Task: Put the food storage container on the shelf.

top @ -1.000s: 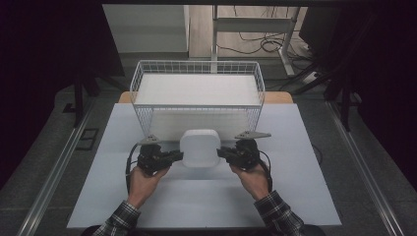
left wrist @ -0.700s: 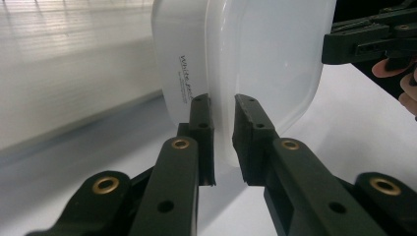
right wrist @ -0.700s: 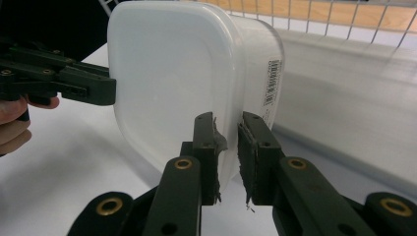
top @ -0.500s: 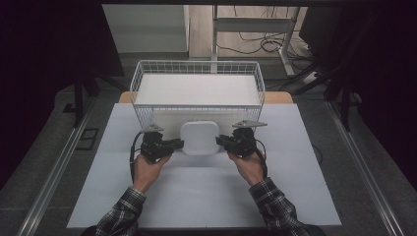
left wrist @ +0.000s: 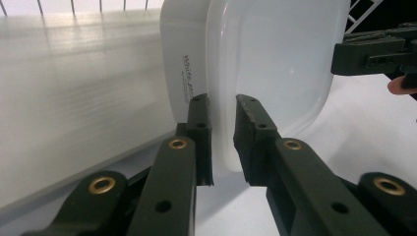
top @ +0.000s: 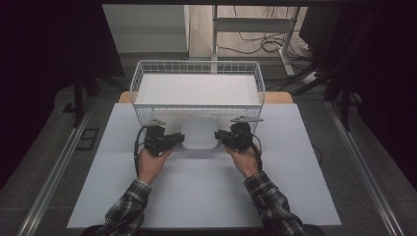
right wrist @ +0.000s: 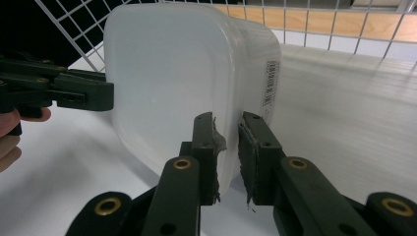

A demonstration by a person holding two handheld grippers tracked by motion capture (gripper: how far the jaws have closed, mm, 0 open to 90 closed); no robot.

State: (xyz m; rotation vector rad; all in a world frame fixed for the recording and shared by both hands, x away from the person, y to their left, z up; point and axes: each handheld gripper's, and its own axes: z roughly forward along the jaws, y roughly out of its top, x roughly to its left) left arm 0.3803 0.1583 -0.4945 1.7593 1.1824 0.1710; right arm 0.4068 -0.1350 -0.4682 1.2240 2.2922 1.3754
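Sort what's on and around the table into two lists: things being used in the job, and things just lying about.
In use:
- white plastic container, held at opposite edges
- left gripper, shut on its rim
- right gripper, shut on its rim
- wire basket, right behind the container

Lying about:
- cables on the floor beyond the table
- white table, merely the work surface

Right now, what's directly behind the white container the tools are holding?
The wire basket stands right behind the container, its front mesh close against it. The basket's lower front wall is hidden behind the container.
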